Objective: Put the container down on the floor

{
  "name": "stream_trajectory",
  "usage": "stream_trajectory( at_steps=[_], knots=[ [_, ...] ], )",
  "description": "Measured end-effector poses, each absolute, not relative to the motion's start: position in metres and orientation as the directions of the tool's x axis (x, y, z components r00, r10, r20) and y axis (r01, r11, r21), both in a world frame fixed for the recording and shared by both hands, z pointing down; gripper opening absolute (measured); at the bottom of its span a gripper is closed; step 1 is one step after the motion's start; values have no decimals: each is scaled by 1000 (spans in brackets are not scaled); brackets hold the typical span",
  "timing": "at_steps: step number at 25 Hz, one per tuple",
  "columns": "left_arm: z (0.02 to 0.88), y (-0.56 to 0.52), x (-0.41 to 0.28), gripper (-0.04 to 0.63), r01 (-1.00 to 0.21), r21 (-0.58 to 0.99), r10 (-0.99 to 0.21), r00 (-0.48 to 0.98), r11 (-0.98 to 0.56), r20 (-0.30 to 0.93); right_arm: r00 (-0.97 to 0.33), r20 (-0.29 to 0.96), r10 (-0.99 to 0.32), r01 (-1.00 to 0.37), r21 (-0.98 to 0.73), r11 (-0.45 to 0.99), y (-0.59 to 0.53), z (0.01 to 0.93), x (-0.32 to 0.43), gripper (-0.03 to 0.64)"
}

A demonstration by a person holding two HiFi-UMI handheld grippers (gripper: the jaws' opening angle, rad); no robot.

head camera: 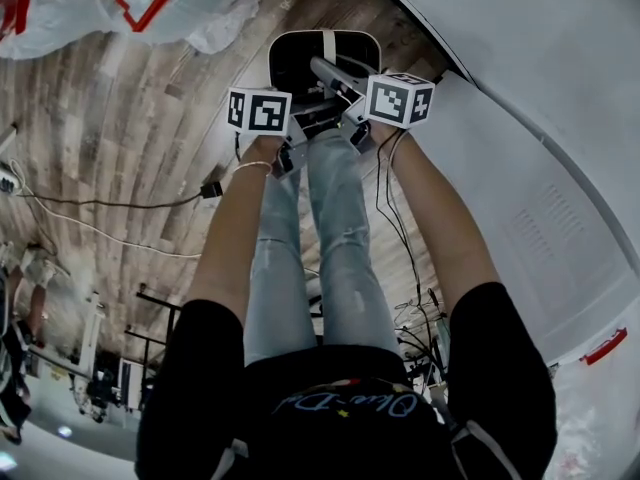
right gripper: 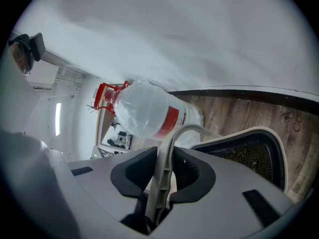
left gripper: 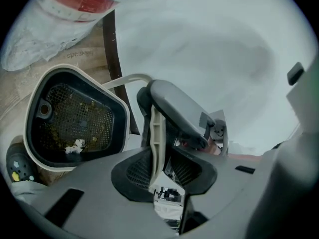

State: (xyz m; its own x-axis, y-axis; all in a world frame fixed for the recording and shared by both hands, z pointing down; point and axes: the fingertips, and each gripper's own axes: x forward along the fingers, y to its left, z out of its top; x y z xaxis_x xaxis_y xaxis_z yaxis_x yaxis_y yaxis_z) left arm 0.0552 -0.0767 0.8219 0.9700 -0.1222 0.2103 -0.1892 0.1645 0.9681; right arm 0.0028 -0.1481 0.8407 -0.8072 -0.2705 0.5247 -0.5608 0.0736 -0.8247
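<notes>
Left gripper [left gripper: 162,171] jaws clamped on pale bail handle [left gripper: 156,128] | right gripper [right gripper: 163,178] jaws clamped on same handle, 2 grips side by side | container [left gripper: 60,96] hangs above wood floor [head camera: 150,138], apparently not landed | step, judged: lowering | next: descend level until base seats, then open jaws
</notes>
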Motion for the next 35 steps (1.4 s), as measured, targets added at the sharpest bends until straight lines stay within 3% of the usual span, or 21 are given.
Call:
stream_trajectory(
  at_steps=[10,16,21,23,27,35],
  knots=[
    [825,-71,53,92,-252,953,-113,955,169,273,-794,584,-172,-606,-785,129,-136,847,-9,69],
    [825,-69,43,101,-267,948,-113,951,175,289,-790,582,-193,-605,-790,95,-137,844,-15,105],
    [829,-63,40,142,-291,940,-101,945,180,312,-782,601,-166,-618,-782,79,-130,847,-15,110],
    [831,-58,38,218,-300,935,-91,943,190,321,-784,605,-140,-616,-786,57,-124,847,-15,124],
    [828,-52,35,236,-270,938,-86,952,215,294,-791,605,-87,-611,-788,74,-107,848,-21,126],
    [835,-42,21,236,-311,926,-77,940,215,334,-794,599,-102,-604,-796,35,-105,848,-29,138]
  ],
)
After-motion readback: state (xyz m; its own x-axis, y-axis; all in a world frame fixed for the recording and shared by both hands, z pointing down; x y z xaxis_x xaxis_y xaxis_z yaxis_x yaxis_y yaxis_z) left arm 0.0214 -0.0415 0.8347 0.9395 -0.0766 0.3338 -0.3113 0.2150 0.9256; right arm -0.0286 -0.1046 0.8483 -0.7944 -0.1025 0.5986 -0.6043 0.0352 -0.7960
